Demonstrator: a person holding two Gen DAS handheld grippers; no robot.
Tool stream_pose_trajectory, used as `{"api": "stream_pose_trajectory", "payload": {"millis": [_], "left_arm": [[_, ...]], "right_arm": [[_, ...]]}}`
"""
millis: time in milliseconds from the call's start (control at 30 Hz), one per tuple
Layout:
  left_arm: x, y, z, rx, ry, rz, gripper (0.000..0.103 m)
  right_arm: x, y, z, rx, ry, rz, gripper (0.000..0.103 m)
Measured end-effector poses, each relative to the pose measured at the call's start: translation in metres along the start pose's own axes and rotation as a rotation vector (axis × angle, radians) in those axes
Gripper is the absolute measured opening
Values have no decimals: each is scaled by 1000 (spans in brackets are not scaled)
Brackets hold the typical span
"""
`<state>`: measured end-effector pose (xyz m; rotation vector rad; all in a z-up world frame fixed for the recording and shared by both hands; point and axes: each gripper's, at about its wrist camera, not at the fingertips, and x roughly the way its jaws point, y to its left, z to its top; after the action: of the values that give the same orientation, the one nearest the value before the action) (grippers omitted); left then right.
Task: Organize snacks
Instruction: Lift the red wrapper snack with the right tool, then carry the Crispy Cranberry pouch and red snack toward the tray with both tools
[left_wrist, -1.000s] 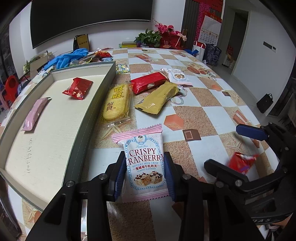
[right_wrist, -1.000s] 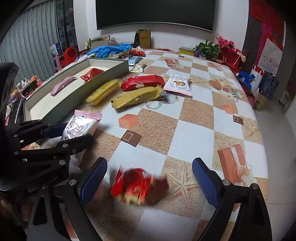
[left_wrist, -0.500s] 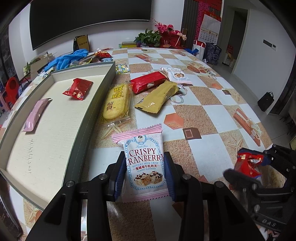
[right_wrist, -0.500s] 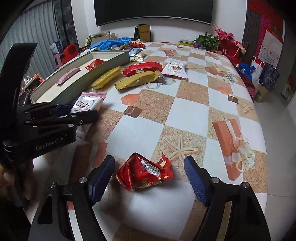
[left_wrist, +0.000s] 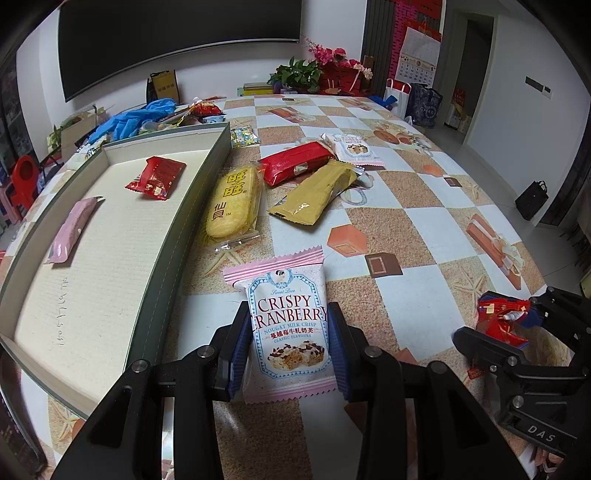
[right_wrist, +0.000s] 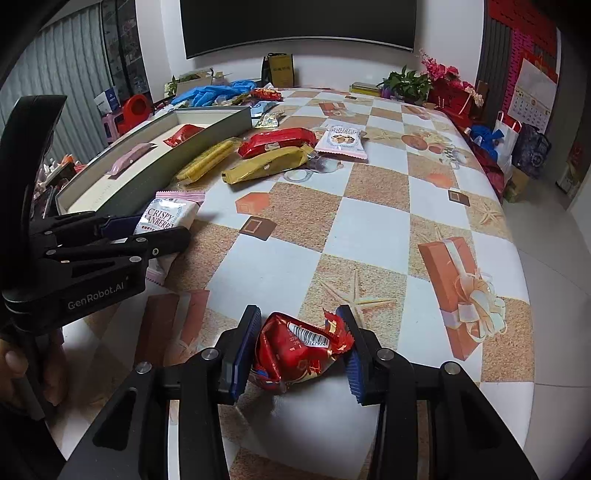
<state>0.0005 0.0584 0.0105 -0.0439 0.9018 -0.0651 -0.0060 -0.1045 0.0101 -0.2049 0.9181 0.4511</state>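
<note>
Two wrist fisheyes, close and angled down over the table (left_wrist: 424, 236).
Left view sits beside the tray (left_wrist: 110, 236); right view further right; both share the snack spread.

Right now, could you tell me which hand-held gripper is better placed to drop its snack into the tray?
Left hand-held gripper: it grips the cranberry packet right beside the tray; the right is farther off.

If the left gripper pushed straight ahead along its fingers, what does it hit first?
The left gripper already has the Crispy Cranberry packet between its pads, and it points down at the table. Past the packet, probably the tablecloth just short of the yellow rice cracker pack; depth is unclear.
</note>
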Motion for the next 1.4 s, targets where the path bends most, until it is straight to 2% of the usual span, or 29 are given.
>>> {"api": "stream_pose_trajectory", "payload": {"millis": [167, 233, 267, 300, 333, 867, 1100, 1333, 1400], "left_arm": [[0, 0, 0, -1, 0, -1, 41], [0, -1, 0, -1, 0, -1, 41], [0, 0, 0, -1, 0, -2, 41], [0, -1, 0, 0, 0, -1, 41], [0, 1, 1, -1, 0, -1, 41], [0, -1, 0, 0, 0, -1, 42], [0, -2, 0, 0, 0, -1, 42], [-1, 0, -1, -3, 0, -12, 42], [-2, 0, -1, -3, 0, -16, 42]], "right_arm": [[-1, 2, -3, -7, 13, -29, 45], [-2, 1, -5, 3, 19, -47, 48], [-2, 1, -6, 11, 30, -57, 69], [0, 0, -8, 21, 50, -57, 101], [2, -1, -9, 21, 64, -43, 103], [2, -2, -12, 33, 90, -52, 103], [6, -1, -5, 121, 175, -101, 103], [6, -2, -3, 166, 205, -126, 103], [7, -5, -1, 218, 230, -148, 103]]}}
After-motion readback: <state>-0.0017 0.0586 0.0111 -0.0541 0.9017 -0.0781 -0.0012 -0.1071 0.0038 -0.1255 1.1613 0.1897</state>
